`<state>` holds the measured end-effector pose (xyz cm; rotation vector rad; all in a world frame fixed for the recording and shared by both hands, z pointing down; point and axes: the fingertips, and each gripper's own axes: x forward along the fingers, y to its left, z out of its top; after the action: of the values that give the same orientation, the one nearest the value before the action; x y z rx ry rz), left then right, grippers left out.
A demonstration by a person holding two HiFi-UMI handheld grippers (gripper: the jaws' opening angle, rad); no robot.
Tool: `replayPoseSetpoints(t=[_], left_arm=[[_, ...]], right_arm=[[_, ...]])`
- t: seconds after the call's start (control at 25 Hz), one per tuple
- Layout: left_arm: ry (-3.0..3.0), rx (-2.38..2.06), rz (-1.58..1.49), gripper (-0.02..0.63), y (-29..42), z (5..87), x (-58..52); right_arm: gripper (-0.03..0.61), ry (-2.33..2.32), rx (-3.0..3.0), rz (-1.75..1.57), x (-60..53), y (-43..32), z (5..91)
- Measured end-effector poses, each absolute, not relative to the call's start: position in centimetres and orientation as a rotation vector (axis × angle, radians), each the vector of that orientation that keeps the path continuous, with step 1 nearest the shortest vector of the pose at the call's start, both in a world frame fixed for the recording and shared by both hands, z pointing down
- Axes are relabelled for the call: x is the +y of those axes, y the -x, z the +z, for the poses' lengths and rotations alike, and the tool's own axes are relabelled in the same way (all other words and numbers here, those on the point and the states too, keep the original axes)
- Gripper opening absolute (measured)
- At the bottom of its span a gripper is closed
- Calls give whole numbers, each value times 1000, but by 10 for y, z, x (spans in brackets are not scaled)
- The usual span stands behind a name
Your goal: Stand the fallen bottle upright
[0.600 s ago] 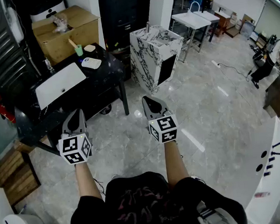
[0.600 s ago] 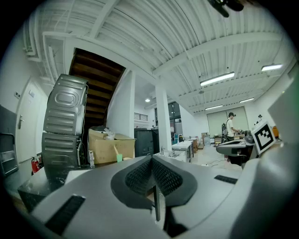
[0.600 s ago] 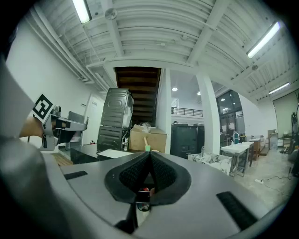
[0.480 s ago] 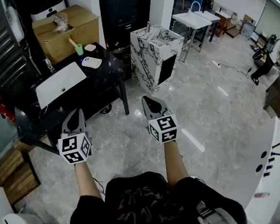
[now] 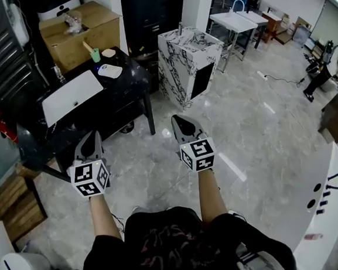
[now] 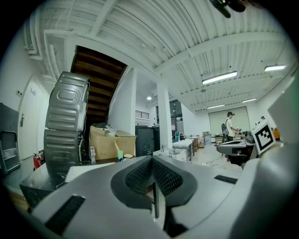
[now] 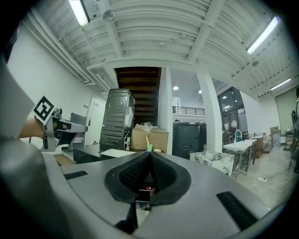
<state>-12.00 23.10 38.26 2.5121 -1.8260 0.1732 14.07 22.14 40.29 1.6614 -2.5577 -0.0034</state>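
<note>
Both grippers are up front over the bare grey floor (image 5: 257, 135), held about level. The left gripper (image 5: 90, 138) sits in the lower left and the right gripper (image 5: 179, 121) near the middle of the head view. On each, the jaws are pressed together at the tips with nothing pinched between them.

Just past the left one, up and to the left in the frame, is a black desk (image 5: 126, 85). Neither gripper touches it. A flat white tray (image 5: 71, 97) lies on it. Further back there's a green cup (image 5: 95, 55) with a pale stick (image 5: 86, 47) poking out of it.

The only bottle (image 5: 58, 76) I can make out is a small clear one at the far left edge of the desk. It looks upright from the left gripper view, but it's honestly too tiny to be sure.

Behind the desk sits a cardboard box (image 5: 84, 36) with some crumpled clear plastic (image 5: 72, 19) on top. To the right of the desk stands a marble-patterned cabinet (image 5: 181, 71). Further off, at top right, there's a white table (image 5: 238, 21). A person (image 5: 328, 67) is at the far right edge.
</note>
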Motion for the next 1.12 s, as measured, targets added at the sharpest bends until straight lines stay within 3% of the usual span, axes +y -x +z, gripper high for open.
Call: replayPoseSetpoints(t=[0.6, 1.12], left_arm=[[-2482, -1888, 257, 17, 130, 391, 210], [-2441, -1825, 273, 17, 147, 430, 107]], right_arm=[[14, -1604, -2550, -42, 185, -127, 417], [14, -1599, -2499, 12, 90, -110, 446]])
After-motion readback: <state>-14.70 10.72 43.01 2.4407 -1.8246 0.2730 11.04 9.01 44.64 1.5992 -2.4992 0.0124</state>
